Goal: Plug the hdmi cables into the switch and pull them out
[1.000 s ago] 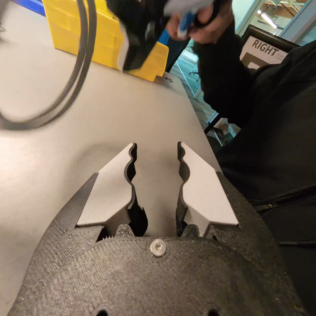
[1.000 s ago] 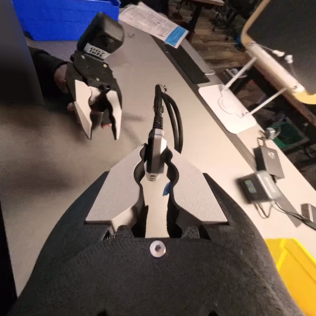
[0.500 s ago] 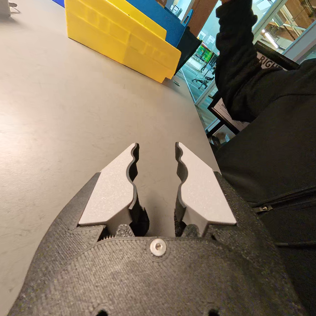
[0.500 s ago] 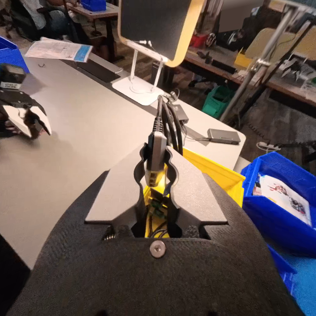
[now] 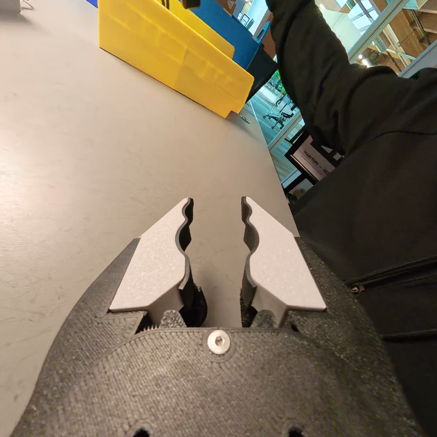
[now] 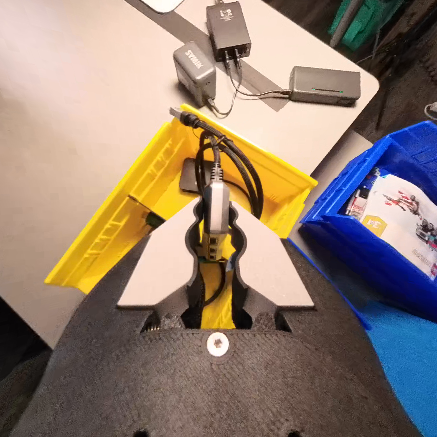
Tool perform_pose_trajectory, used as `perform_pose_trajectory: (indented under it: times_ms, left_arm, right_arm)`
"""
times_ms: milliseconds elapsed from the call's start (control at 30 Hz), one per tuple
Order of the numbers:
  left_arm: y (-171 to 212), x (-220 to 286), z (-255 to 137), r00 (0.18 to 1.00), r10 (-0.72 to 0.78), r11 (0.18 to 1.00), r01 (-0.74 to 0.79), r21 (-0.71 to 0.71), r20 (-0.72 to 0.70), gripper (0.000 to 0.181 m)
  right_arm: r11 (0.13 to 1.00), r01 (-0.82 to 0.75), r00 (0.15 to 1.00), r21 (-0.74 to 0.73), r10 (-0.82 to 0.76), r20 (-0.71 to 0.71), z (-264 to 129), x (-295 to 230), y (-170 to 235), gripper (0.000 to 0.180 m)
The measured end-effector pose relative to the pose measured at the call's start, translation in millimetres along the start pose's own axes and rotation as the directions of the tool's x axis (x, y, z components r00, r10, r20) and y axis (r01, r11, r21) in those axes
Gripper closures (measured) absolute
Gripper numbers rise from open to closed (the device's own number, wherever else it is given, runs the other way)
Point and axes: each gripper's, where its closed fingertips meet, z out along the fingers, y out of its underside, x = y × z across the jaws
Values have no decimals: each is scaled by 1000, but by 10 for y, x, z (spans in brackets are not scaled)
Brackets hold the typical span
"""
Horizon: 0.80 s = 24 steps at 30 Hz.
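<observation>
Cable (image 6: pixel 254 179): light, floppy braid, rigid metal plug (image 6: pixel 216 208); my right gripper (image 6: pixel 215 214) jaws pinch the plug, left gripper (image 5: pixel 217 201) jaws gape empty.

You can see a yellow bin (image 6: pixel 146 189) sitting on the grey bench (image 6: pixel 71 94). A blue bin (image 6: pixel 354 236) with papers inside sits beside it. Three small grey boxes (image 6: pixel 195 71) lie farther back, joined by thin wires.
</observation>
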Motion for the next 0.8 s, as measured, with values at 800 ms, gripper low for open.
perform_pose_trajectory:
  times_ms: [800]
  left_arm:
    - [-84,-425,-194,958,-1,999,-14,48,287,101]
  right_arm:
    - [988,-68,946,139,108,-305,26,-498,210,104]
